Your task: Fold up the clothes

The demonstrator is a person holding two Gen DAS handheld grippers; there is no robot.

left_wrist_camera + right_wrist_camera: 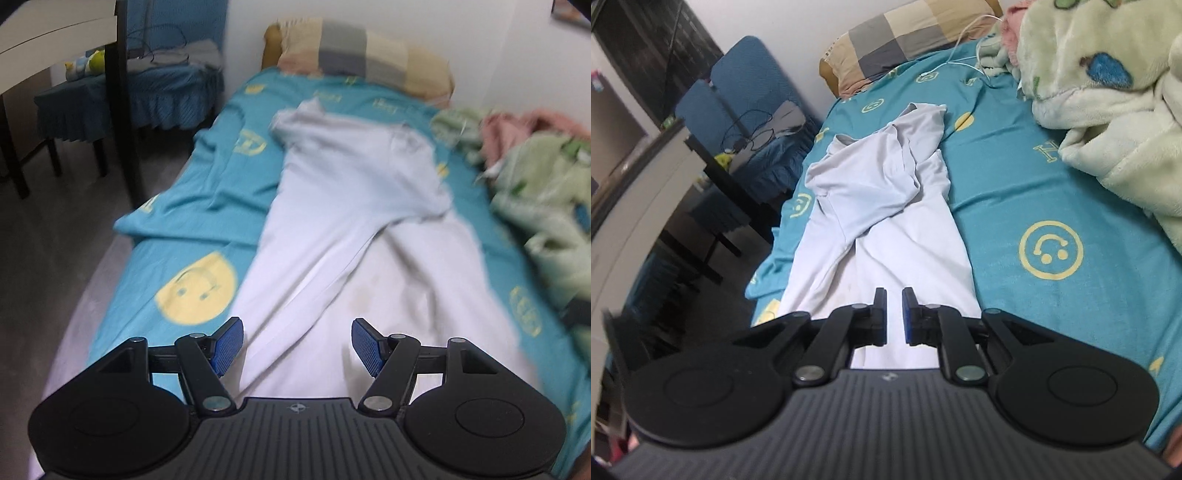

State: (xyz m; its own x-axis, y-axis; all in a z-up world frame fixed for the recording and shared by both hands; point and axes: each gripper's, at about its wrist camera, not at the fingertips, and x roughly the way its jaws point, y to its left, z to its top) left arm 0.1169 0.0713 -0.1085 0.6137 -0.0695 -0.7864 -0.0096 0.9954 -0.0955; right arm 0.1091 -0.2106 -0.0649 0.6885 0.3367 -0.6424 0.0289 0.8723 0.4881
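Teal smiley-print bedsheet (pixel 1052 177) carries the pale grey shirt (pixel 886 206), lengthwise, sides already folded in — next, likely, lift the near hem toward the collar. Fleece blanket (pixel 1108 110) crowds the right; the bed's left edge is close. Left gripper (pixel 297 347) spread; right gripper (pixel 894 317) nearly closed, holding nothing.

A shirt (pixel 882 206) lies on the bed (pixel 1015 192), stretching ahead of the right hand-held gripper (pixel 894 315). A pillow (pixel 905 40) sits beyond it, a blanket (pixel 1108 110) to the right, a chair (pixel 746 96) off left.
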